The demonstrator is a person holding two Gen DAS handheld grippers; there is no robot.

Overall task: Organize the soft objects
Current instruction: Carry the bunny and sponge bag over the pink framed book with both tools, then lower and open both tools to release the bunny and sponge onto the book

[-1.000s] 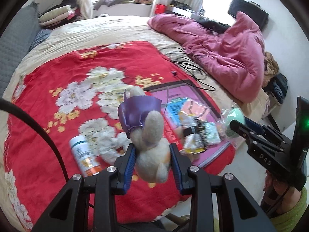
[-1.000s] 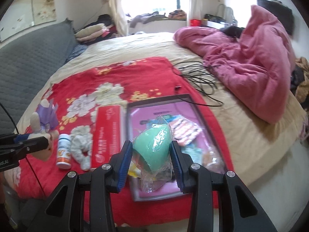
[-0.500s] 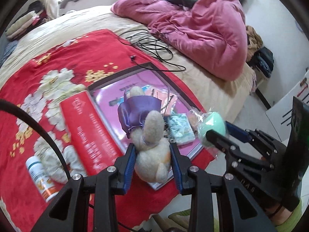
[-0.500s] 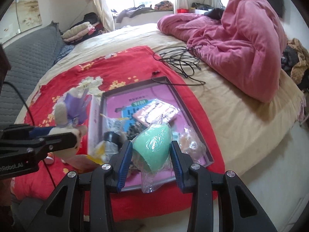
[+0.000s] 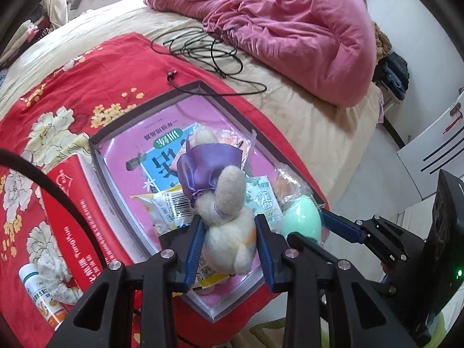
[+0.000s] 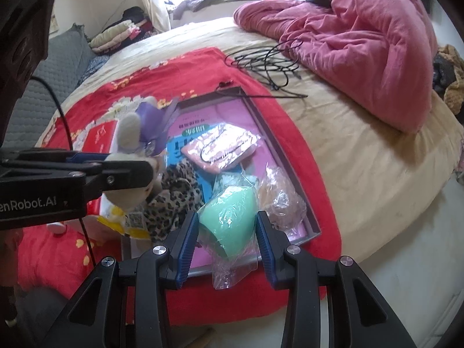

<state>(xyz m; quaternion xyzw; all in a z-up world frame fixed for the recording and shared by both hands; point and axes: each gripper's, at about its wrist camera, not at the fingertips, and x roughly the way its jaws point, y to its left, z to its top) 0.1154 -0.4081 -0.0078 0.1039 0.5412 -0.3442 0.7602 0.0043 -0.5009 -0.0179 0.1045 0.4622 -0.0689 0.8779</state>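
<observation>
My left gripper (image 5: 227, 236) is shut on a cream plush rabbit (image 5: 229, 232) with a purple bow, held over the near end of a shallow pink-lined box (image 5: 139, 107). In the right wrist view the same rabbit (image 6: 130, 136) hangs at the left in the left gripper (image 6: 127, 171). My right gripper (image 6: 227, 232) is shut on a mint-green sponge in clear plastic (image 6: 232, 217), above the box's near right corner (image 6: 314, 227); the left wrist view shows that sponge (image 5: 301, 221) beside the rabbit. Several soft packets, a leopard-print cloth (image 6: 177, 194) and a pink pouch (image 6: 223, 148) lie in the box.
The box sits on a red floral blanket (image 5: 58, 87) near the bed's edge. A red box lid (image 5: 69, 220), a white bottle (image 5: 40, 298) and a crumpled cloth (image 5: 55, 269) lie to its left. Black cables (image 5: 208, 49) and a pink duvet (image 5: 304, 34) lie beyond.
Both grippers have moved down and over toward the pink-lined box, still holding the rabbit and the sponge. The left one swung rightward from above the bottle to above the box.
</observation>
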